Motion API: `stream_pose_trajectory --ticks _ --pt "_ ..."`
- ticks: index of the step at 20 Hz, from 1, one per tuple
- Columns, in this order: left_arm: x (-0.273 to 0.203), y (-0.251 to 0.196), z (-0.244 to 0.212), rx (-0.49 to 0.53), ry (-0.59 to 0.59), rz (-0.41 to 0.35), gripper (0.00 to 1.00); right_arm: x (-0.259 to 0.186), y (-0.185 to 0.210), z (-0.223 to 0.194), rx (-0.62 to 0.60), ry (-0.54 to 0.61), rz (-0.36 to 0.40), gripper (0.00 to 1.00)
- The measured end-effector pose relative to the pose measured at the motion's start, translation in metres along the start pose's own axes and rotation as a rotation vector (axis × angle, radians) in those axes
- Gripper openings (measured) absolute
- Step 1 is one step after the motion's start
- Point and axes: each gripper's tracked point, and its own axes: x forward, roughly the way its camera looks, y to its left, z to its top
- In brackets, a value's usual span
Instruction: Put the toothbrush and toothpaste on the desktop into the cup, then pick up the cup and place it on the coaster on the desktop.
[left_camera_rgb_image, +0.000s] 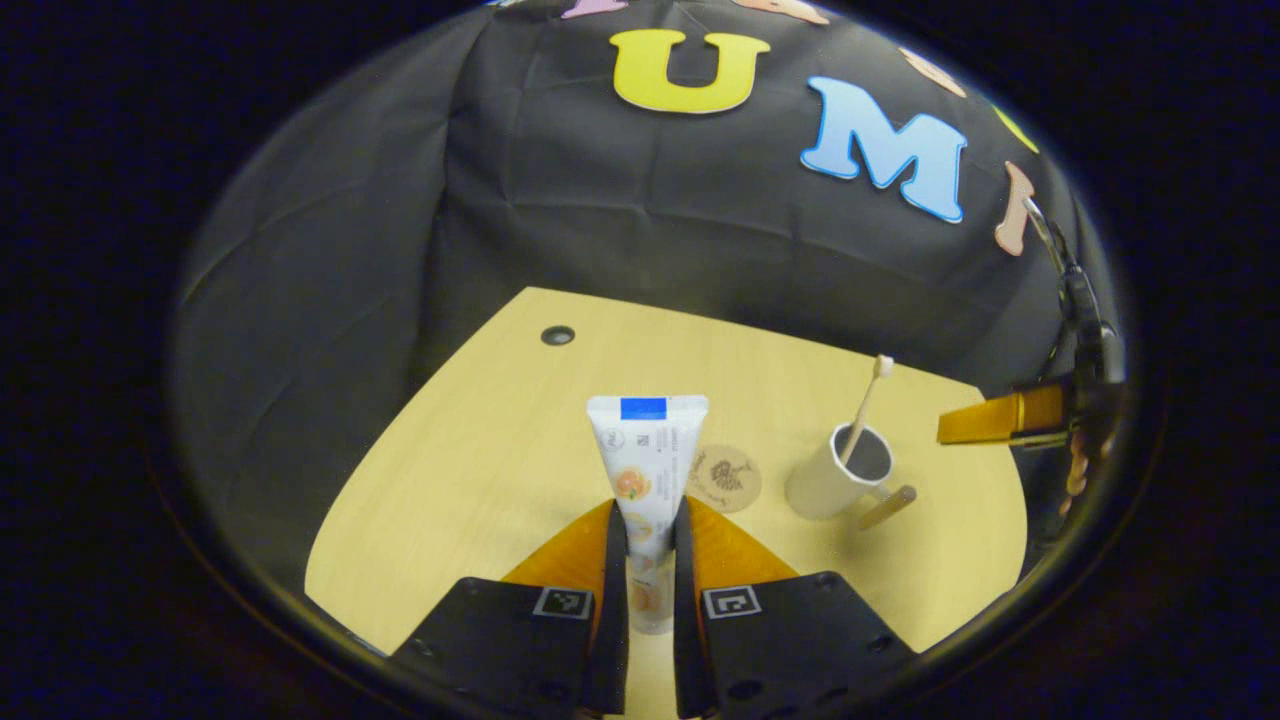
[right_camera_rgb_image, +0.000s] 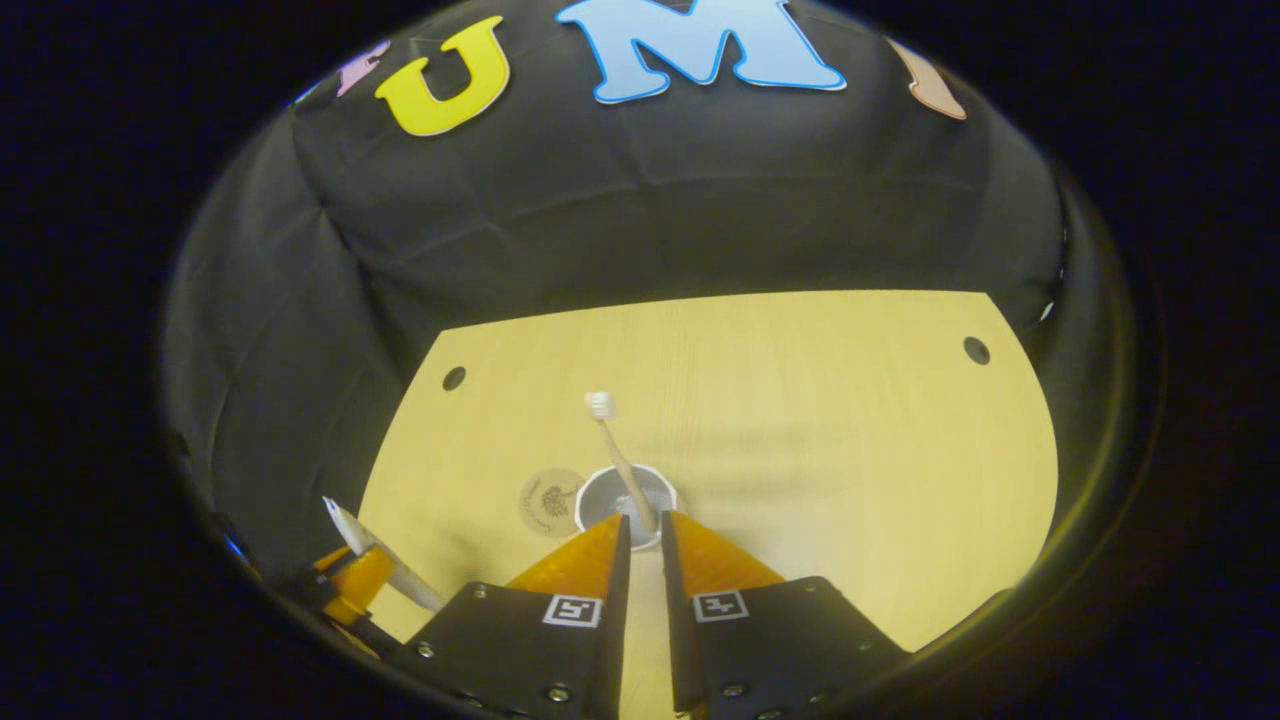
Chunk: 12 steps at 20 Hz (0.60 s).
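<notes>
1. In the left gripper view we are seeing the left gripper (left_camera_rgb_image: 650, 525) clamping the toothpaste (left_camera_rgb_image: 647, 470), one finger pressing each side of the tube near its lower end.
2. The tube is standing upright between the fingers, flat crimped end up, raised over the desk (left_camera_rgb_image: 480, 450).
3. Beyond the tube, the coaster (left_camera_rgb_image: 727, 477) is lying flat on the desk, partly hidden behind the tube's right edge.
4. Right of the coaster the cup (left_camera_rgb_image: 838, 472) is sitting on the desk, near the coaster but apart from it, its handle sticking out to the lower right.
5. The toothbrush (left_camera_rgb_image: 866, 400) is leaning inside the cup, bristle end up and tilting right.
6. At the far right edge we are noting the right gripper (left_camera_rgb_image: 990, 418), up above the desk beside the cup.
7. In the right gripper view, the right gripper (right_camera_rgb_image: 640, 530) is showing a narrow gap between its fingers, nothing clamped; the fingers are nearly together.
8. Its tips are hovering just at the near rim of the cup (right_camera_rgb_image: 610, 495), with the toothbrush (right_camera_rgb_image: 620, 460) rising from it.
9. The coaster (right_camera_rgb_image: 551, 501) is lying just left of the cup.
10. At lower left, the left gripper (right_camera_rgb_image: 350, 575) is holding the toothpaste (right_camera_rgb_image: 385, 560), tilted.
</notes>
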Motion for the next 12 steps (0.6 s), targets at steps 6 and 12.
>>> stream_pose_trajectory --ticks 6,12 --pt "0.015 -0.032 0.047 0.055 -0.064 -0.073 0.26 -0.019 -0.014 -0.022 0.029 -0.003 -0.014 0.19" --pt "0.037 -0.098 0.061 0.142 -0.067 -0.21 0.26 -0.031 -0.03 -0.051 0.1 0.009 -0.031 0.19"
